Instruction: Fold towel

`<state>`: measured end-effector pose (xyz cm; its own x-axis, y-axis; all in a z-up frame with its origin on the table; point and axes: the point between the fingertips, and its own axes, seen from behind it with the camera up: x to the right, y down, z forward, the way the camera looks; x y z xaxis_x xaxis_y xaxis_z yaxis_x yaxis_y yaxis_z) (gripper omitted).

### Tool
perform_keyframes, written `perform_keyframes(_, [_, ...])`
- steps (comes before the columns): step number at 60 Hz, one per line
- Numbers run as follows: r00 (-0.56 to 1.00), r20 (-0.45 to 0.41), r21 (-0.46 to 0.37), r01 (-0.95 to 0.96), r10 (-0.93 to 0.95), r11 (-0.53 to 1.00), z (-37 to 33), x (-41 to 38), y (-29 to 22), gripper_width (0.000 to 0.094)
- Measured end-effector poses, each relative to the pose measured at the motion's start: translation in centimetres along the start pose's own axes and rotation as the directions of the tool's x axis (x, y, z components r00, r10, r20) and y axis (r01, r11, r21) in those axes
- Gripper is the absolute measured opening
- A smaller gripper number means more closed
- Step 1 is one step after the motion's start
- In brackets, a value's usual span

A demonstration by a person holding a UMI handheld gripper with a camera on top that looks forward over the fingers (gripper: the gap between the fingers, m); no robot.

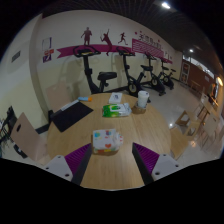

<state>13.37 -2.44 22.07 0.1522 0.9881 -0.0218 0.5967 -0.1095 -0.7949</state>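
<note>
Gripper view. Task status: judged not yet begun; no folding is visible, and no spread towel can be made out anywhere on the worktop [105,165]

Gripper [104,166]: fingers spread wide apart, nothing between the purple pads [146,157]; it hangs above the near part of the worktop

Task's thing: no flat towel is identifiable. The nearest candidate is a small white bundle with green and orange print [104,141], lying on the wood just ahead of the fingers; whether it is a folded towel or a packet cannot be told

Other items: a green and white pack [116,110] farther along the worktop, a smaller white item [114,98] beyond it, a white cup-like container [143,98] to the right of those

Surface: light wooden worktop, long, running away from the gripper; a dark mat [70,116] lies at its left side

Room: gym-like hall, exercise bikes [135,73] along a pale wall bearing a magenta band with athlete silhouettes [105,42]; ceiling lights; chairs at the left and right margins
</note>
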Motion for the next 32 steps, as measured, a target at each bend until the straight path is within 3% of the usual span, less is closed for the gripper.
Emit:
perform_keyframes(13, [0.996,-0.084,-0.002,-0.032,0.032,0.999,-9.4,-1.1,4.1,0.0854])
perform_keyframes(32, [0.995,-0.095,0.035,-0.02,0.023,0.999,-15.9,-3.4,7.2,0.085])
